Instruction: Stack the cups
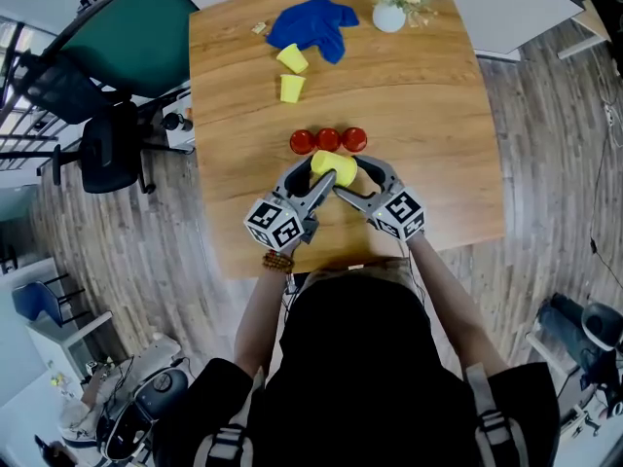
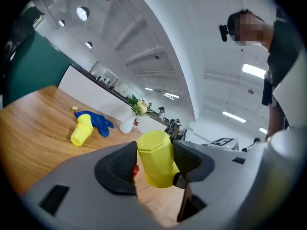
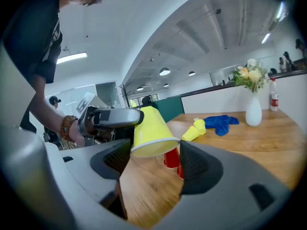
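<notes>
I'm mid-stack with one yellow cup (image 1: 334, 167) held in the air just on my side of the row of three red cups (image 1: 328, 140), while two more yellow cups (image 1: 291, 88) sit well apart on the table (image 1: 428, 115) near the blue cloth (image 1: 311, 25). My left gripper (image 2: 153, 163) is clamped on the cup's narrow end. My right gripper (image 3: 154, 159) stands wide apart around its rim, seemingly without pinching, though that is hard to judge. Next I'd need its mouth lined up squarely with another cup.

Yellow held cup (image 1: 334, 166), yellow loose cups (image 1: 291, 88), red cups (image 1: 328, 140), blue cloth (image 1: 311, 25), wood-grain table (image 1: 428, 115), seemingly teal panel (image 1: 136, 42)
</notes>
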`<state>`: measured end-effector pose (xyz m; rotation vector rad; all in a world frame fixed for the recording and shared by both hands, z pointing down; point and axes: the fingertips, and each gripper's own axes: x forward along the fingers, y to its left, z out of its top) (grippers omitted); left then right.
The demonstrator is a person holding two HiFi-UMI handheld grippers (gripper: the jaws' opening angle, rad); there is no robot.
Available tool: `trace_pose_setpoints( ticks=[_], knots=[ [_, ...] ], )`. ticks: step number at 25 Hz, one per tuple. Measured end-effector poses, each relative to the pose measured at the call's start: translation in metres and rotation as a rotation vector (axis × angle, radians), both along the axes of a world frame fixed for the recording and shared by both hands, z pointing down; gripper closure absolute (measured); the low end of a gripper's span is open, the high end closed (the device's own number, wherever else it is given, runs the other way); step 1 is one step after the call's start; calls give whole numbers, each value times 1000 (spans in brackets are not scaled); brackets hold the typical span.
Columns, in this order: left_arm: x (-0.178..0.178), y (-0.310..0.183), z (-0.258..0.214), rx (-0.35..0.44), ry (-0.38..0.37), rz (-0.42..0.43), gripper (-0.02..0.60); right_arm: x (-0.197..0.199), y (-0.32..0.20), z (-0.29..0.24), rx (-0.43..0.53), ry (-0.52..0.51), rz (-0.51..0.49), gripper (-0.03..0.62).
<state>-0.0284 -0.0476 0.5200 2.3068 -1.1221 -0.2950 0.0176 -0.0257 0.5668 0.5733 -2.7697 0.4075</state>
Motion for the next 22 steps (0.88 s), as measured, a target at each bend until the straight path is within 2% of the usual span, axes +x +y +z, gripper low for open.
trace_pose_setpoints(
  ticks=[6, 9, 14, 22],
  knots=[
    [-28, -21, 5, 102, -430, -103, 319, 17, -3, 12, -11, 37, 56, 279],
    [-40, -33, 8, 141, -590, -125, 319, 28, 2, 18, -16, 54, 68, 287],
    [-45, -53, 20, 145, -701, -124, 319, 47, 4, 21, -25, 69, 100, 290],
    [-45, -68, 56, 107, -765, -118, 321, 57, 4, 20, -32, 80, 125, 291]
  ],
)
